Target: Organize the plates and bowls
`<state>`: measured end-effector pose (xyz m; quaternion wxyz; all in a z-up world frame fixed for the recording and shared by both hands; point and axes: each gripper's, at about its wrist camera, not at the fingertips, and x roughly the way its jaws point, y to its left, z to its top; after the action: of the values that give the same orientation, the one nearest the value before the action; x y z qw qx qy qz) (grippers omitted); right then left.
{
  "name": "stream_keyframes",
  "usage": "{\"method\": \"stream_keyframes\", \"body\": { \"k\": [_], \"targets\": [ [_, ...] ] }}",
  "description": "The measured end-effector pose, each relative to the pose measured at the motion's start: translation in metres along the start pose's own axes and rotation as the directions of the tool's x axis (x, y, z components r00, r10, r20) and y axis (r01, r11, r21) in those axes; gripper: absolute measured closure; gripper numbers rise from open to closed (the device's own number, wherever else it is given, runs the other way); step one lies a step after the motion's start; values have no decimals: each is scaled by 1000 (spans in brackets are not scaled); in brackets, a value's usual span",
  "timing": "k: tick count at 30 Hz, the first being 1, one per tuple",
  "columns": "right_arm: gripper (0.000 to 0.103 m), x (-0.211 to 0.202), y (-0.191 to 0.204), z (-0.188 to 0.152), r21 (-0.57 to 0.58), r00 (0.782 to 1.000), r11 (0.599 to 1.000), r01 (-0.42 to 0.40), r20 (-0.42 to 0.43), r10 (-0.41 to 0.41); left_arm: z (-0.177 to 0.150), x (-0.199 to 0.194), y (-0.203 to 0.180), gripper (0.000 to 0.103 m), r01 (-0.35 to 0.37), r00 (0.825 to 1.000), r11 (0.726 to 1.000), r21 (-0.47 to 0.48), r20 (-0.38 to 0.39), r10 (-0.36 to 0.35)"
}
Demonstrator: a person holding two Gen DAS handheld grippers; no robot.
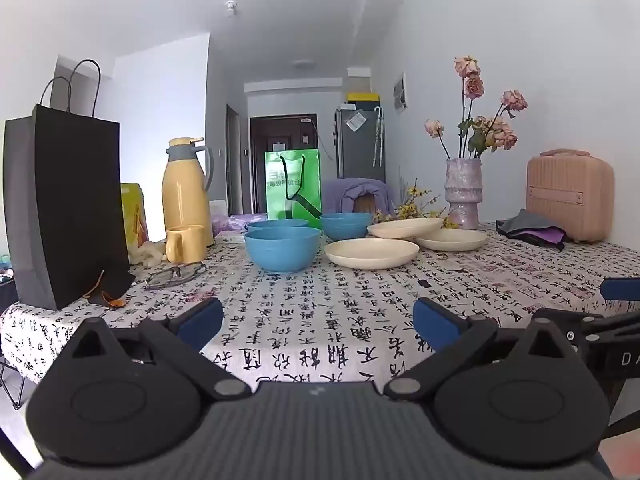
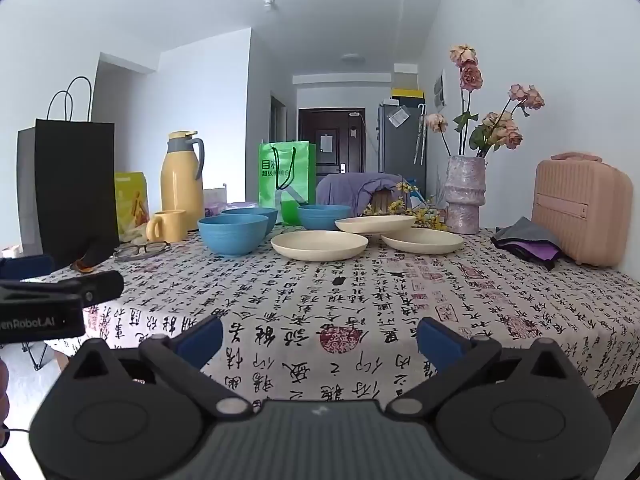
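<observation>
Left wrist view: left claw (image 1: 318,322) spread wide and empty above the calligraphy-print counter (image 1: 320,312); three blue round bowls (image 1: 282,248) left of three cream shallow plates (image 1: 371,253). Right wrist view: right claw (image 2: 320,336) spread, empty; bowls and plates far ahead.

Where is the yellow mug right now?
In both wrist views the yellow mug sits on the left side of the table, just in front of the tall yellow thermos jug, left of the nearest blue bowl and behind the eyeglasses.

Rearmost blue bowl (image 1: 276,223) mostly hidden behind the front bowl (image 1: 282,249).
</observation>
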<state>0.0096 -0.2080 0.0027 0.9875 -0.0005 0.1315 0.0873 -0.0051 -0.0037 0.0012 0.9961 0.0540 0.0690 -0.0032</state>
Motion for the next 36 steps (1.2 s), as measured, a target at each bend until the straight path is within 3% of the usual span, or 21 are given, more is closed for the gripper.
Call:
{"method": "stream_keyframes", "body": {
  "k": [3,36],
  "targets": [
    [0,5,5,-1,-14,1000,1000,0,-6,0,-2,-4,9,0,1,1000,997,-71,3,-1],
    [0,6,-8,3,44,1000,999,0,5,0,0,0,8,0,-8,1000,997,-74,-17,6]
  ]
}}
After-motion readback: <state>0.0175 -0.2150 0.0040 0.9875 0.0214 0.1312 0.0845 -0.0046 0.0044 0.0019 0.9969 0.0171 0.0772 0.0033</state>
